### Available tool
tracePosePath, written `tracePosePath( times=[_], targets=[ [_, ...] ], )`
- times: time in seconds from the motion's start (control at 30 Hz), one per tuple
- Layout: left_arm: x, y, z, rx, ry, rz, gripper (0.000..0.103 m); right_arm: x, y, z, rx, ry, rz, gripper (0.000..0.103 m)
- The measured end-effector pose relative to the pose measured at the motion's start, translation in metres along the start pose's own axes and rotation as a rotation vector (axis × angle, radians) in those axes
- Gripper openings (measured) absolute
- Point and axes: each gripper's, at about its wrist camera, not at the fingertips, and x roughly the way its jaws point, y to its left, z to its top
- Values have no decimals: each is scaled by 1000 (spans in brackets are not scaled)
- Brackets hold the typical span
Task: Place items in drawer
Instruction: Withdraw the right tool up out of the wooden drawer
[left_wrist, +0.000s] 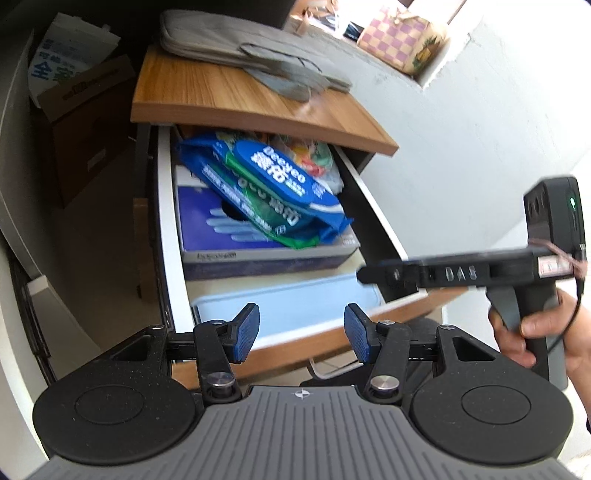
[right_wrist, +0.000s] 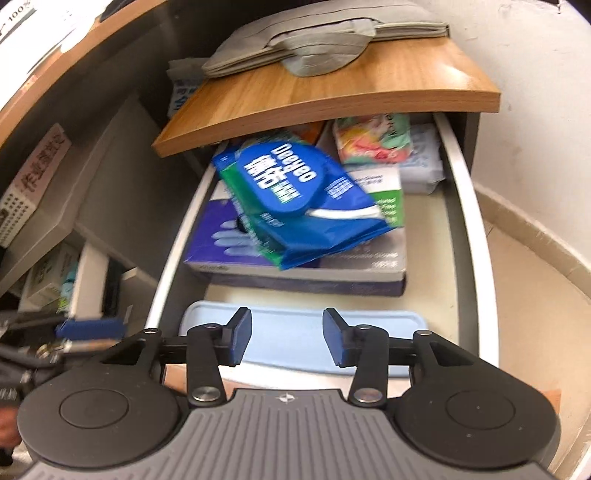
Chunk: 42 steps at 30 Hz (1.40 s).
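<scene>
Standing open beneath a wood-grain cabinet top (left_wrist: 229, 96), the white-sided drawer (right_wrist: 476, 229) fills the middle of both views. A grey fabric bag (right_wrist: 321, 44) lies flat on that top, near the upper edge of the frame. Inside the drawer, a blue and green wipes pack (right_wrist: 299, 195) rests tilted on a purple glove box (left_wrist: 229, 236), with a colourful packet (right_wrist: 373, 138) further back under the overhang. A pale blue mat (right_wrist: 295, 339) lies on the drawer floor at the front, lower centre.

The left claw (left_wrist: 301, 332) hangs over the drawer's front edge, its blue pads spread and empty. The right claw (right_wrist: 286, 336) hovers above the mat, likewise spread with nothing between the pads. In the left view a hand (left_wrist: 532, 332) grips the right tool's handle at the right edge.

A white plaster wall (left_wrist: 461, 129) rises at upper right, cardboard boxes (left_wrist: 85, 122) crowd the upper left, and a checked bag (left_wrist: 399, 37) sits on a ledge at the top. Pale floor tile (right_wrist: 535, 280) shows at right.
</scene>
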Motion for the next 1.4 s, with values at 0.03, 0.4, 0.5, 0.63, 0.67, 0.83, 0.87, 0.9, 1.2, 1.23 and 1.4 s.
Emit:
tracePosePath(
  times=[0.03, 0.4, 0.5, 0.63, 0.67, 0.83, 0.87, 0.9, 1.2, 1.23, 1.4],
  targets=[
    [2, 0, -2, -1, 4, 5, 53, 3, -2, 3, 0, -3, -10, 49],
    [8, 0, -9, -33, -9, 59, 53, 36, -11, 33, 18, 11, 4, 56],
    [9, 0, -9, -39, -14, 68, 53, 45, -11, 36, 38, 11, -28, 56],
    [8, 3, -10, -48, -18, 78, 53, 51, -21, 37, 90, 0, -46, 55],
    [8, 3, -10, -49, -19, 81, 53, 51, -24, 37, 94, -1, -48, 54],
    [8, 6, -10, -54, -21, 81, 53, 49, -40, 42, 68, -11, -94, 48],
    [8, 6, -11, -54, -21, 81, 53, 49, -43, 44, 63, -15, -108, 48],
    [8, 6, -11, -54, -22, 81, 53, 49, -47, 46, 59, -19, -122, 48],
    [9, 7, -11, -57, -24, 80, 54, 63, -65, 67, 11, -83, -215, 41],
    [9, 7, -11, -58, -24, 80, 54, 65, -65, 69, 7, -90, -220, 41],
    [8, 8, -11, -61, -23, 87, 54, 71, -59, 72, -42, -100, -228, 41]
  ],
)
